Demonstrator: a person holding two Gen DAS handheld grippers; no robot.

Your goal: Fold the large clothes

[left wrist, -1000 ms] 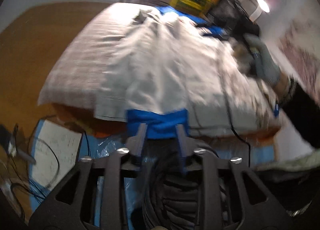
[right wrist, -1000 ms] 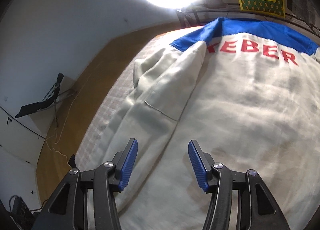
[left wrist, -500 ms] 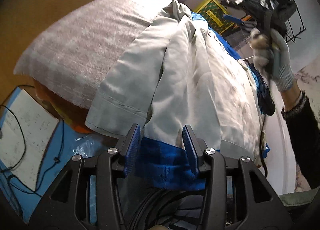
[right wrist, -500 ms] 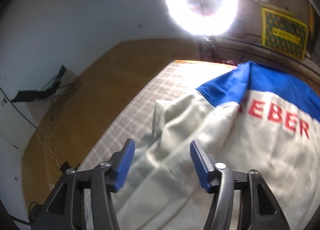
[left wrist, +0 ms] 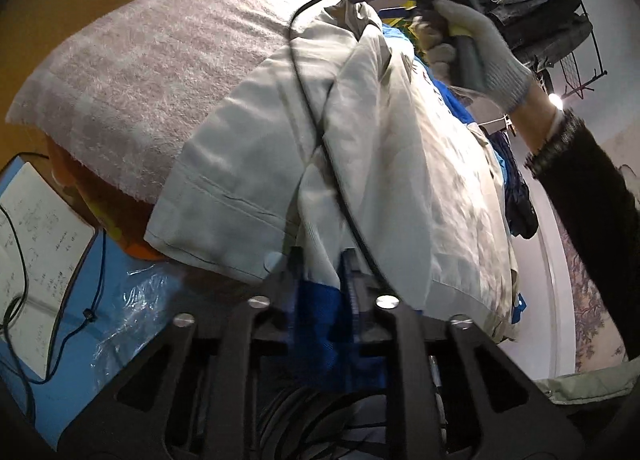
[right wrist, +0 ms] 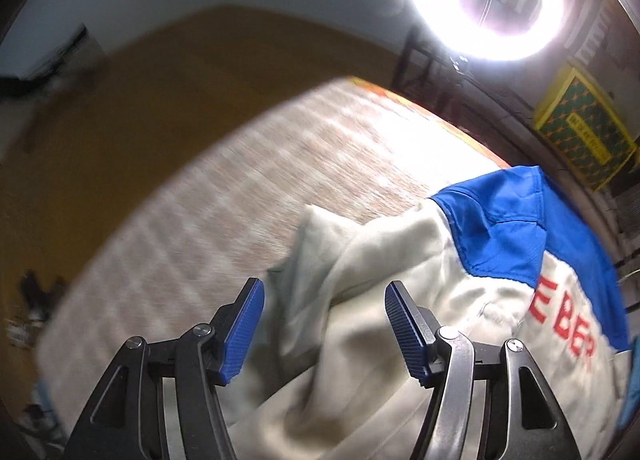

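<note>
Your left gripper (left wrist: 322, 280), jaws just closing, pinches the blue hem of the one jacket (left wrist: 400, 164) spread over the bed (left wrist: 152, 72). Only your right wrist view shows the red lettering (right wrist: 560, 324); your right gripper (right wrist: 324, 324) hovers open above a sleeve.

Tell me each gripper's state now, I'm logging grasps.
Left gripper: just closed, shut on the jacket's blue hem.
Right gripper: open, holding nothing.

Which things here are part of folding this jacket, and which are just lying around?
Part of the job:
- white and blue jacket
- left gripper, jaws just closed on the jacket's blue hem
- right gripper, open above the bunched sleeve
- grey checked blanket under the jacket

Lying about:
- notebook
- ring light
- yellow box
- hanging clothes
</note>
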